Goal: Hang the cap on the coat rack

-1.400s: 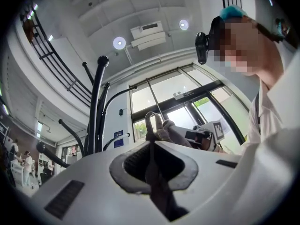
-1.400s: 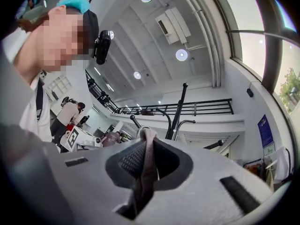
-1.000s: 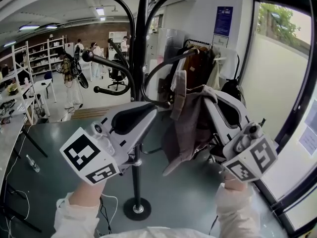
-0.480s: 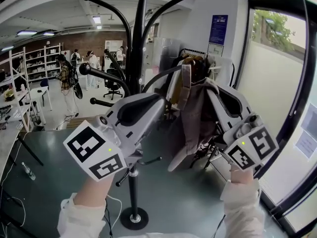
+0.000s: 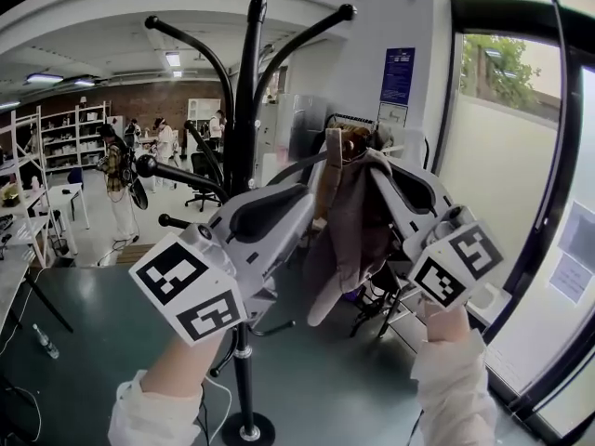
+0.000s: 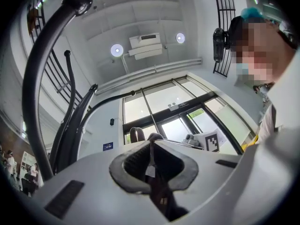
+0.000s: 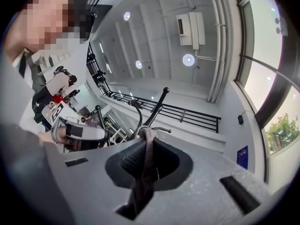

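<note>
Holding the cap [image 5: 349,216] up between both tools, the person is working through the lift-to-the-hook step. The cap is hanging in the air at the centre of the head view, just right of the coat rack [image 5: 244,119], and it is not yet resting on any hook. The left hand-held gripper [image 5: 299,210] is clenching one edge of the cap, its jaws pressing together on a fold of cloth with a small white tag [image 6: 150,170] showing between them. The right hand-held gripper [image 5: 383,170] is likewise pinching a brown strip of the cap's fabric, its jaws sitting almost closed on it. Between the two grips the cap is drooping, its lower end, seemingly the brim, pointing toward the lower middle of the frame. Curved black arms are spreading from the rack toward the upper left and upper right. The hook [image 5: 321,31] ending in a ball at the upper centre-right is looking like the nearest free one, judging by its place above the cap. The next move is probably calling for raising the cap higher, holding its opening spread, and easing it over that ball end. Both grips should be loosening only once the cloth is bearing on the hook, since a lopsided release could let the cap slide off.
</note>
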`<action>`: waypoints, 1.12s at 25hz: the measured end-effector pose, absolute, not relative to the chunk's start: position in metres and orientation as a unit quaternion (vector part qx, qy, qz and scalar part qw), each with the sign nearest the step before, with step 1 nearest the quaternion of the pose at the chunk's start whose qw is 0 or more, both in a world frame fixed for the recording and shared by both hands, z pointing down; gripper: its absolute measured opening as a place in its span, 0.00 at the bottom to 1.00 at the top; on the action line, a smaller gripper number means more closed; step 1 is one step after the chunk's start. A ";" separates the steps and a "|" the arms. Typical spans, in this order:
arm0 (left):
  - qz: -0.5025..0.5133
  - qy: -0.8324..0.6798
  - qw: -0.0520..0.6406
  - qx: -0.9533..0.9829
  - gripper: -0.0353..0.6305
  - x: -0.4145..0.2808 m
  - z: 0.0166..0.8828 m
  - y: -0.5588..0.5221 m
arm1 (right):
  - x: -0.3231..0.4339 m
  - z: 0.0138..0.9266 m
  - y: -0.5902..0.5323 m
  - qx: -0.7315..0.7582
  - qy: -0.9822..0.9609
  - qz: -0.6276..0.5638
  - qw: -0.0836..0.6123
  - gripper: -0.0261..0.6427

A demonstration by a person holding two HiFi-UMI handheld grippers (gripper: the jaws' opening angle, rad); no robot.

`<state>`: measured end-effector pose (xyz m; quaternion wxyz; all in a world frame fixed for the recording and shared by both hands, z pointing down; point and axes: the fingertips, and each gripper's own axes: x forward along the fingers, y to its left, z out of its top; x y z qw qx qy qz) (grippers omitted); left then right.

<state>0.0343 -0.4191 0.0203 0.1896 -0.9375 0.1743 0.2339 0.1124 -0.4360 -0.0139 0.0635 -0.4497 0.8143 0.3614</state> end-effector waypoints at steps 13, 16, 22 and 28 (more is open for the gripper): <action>0.234 0.204 0.199 -0.929 0.10 0.025 0.007 -0.439 | 0.113 -0.055 -0.431 -0.449 0.803 0.376 0.109 0.06; 0.240 0.205 0.198 -0.928 0.10 0.025 -0.001 -0.443 | 0.112 -0.065 -0.429 -0.455 0.793 0.388 0.114 0.06; 0.245 0.194 0.193 -0.930 0.10 0.036 -0.014 -0.446 | 0.112 -0.080 -0.425 -0.449 0.790 0.393 0.142 0.06; 0.253 0.184 0.209 -0.927 0.10 0.049 -0.039 -0.437 | 0.126 -0.106 -0.416 -0.457 0.776 0.401 0.167 0.06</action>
